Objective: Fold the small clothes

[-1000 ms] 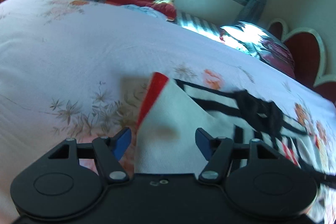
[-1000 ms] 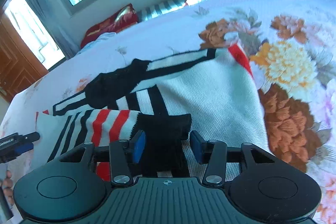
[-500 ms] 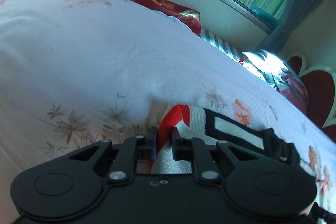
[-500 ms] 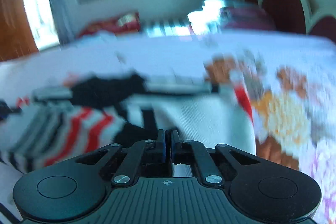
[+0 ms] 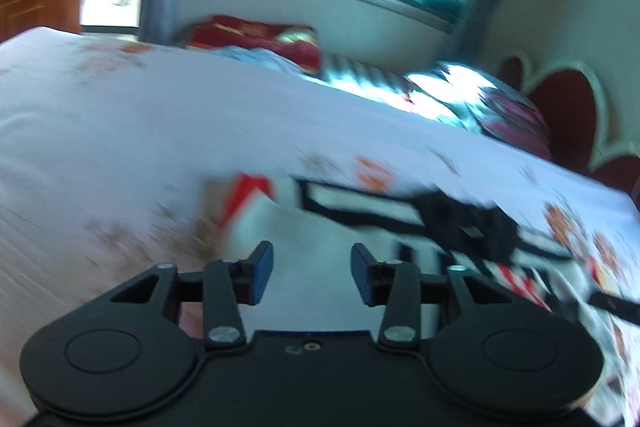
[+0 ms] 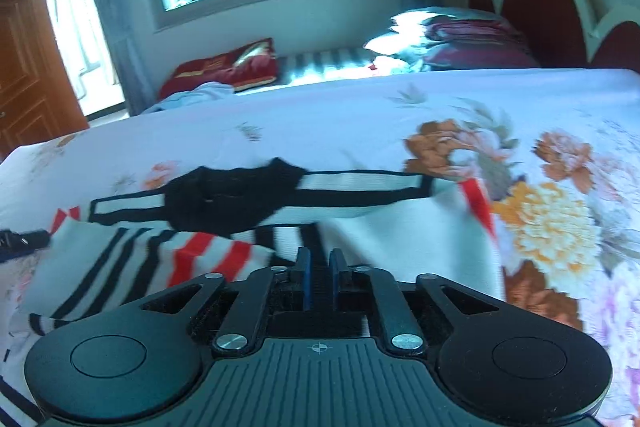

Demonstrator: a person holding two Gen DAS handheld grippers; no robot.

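A white knit sweater (image 6: 400, 235) with black bands, a black collar patch (image 6: 232, 199) and a red hem edge (image 6: 476, 199) lies spread on the bed. Its red-and-black striped sleeve (image 6: 168, 259) runs up to my right gripper (image 6: 320, 255). That gripper's jaws stand a narrow gap apart and are easing open, with dark cuff cloth pinched between the pads. In the blurred left wrist view my left gripper (image 5: 312, 255) is opening wide just above the sweater's white body (image 5: 304, 223). Its pads touch nothing, and the red-edged corner (image 5: 248, 191) lies just ahead.
The floral bedsheet (image 6: 540, 235) stretches all around the sweater. Red pillows (image 6: 228, 67), a striped cushion (image 6: 320, 63) and folded bedding (image 6: 460, 39) lie at the far side below the window. A red headboard (image 6: 536, 7) stands at the right and a wooden door (image 6: 24, 75) at the left.
Half a second ago both grippers were pinched on the sweater. The left has since let go of the red-edged corner and opened wide; the right has parted only slightly.
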